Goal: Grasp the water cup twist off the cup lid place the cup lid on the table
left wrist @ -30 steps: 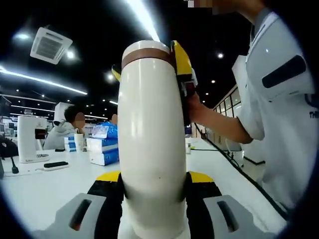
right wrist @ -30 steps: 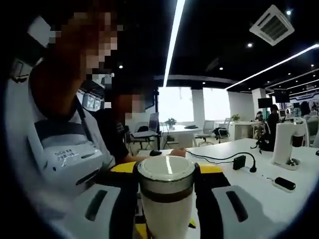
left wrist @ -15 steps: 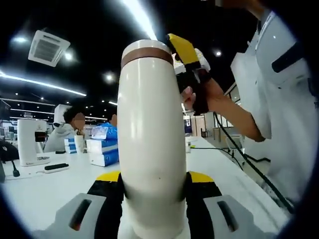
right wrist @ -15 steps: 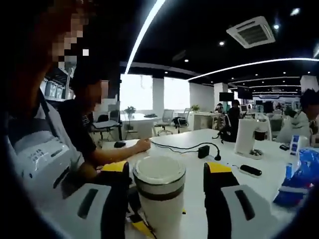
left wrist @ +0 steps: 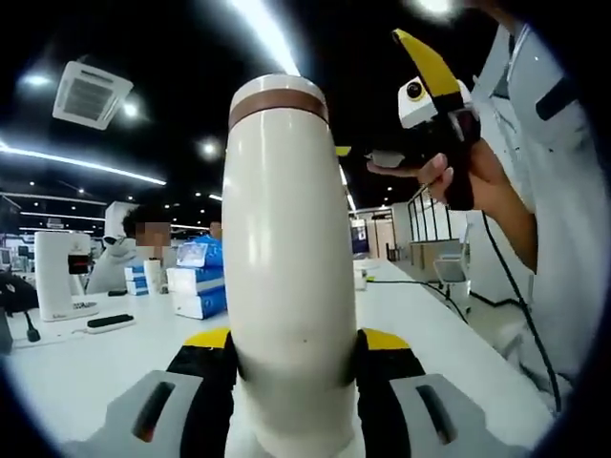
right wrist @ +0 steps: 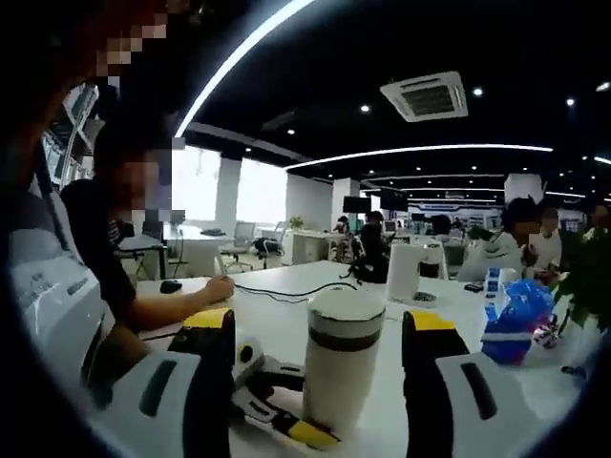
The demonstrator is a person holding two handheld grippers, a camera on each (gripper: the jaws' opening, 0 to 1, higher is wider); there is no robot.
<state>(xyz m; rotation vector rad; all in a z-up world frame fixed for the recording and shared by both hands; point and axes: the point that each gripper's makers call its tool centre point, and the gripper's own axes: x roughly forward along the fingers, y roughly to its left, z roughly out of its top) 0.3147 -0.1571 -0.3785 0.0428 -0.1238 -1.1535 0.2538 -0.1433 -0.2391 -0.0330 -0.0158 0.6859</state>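
A cream-white water cup (left wrist: 286, 277) stands upright between my left gripper's (left wrist: 294, 339) yellow-and-black jaws, which are shut on its lower body. Its lid (left wrist: 278, 91), above a brown band, sits on top. In the left gripper view my right gripper (left wrist: 387, 114) hovers at the upper right in a person's hand, off the cup. In the right gripper view the cup (right wrist: 342, 367) and lid (right wrist: 347, 305) stand ahead of my right gripper (right wrist: 320, 324). That gripper's jaws are spread wide and touch nothing. The left gripper (right wrist: 272, 405) shows below, holding the cup's base.
A white table (left wrist: 76, 367) stretches out below. Blue-and-white boxes (left wrist: 199, 286) and a white machine (left wrist: 55, 272) stand at its far left. A blue bag (right wrist: 516, 324) lies to the right in the right gripper view. A seated person (right wrist: 124, 277) leans on the table.
My right gripper, which was shut around the lid, has opened and drawn back and up from the cup. The lid stays on the cup. The left gripper keeps its hold.
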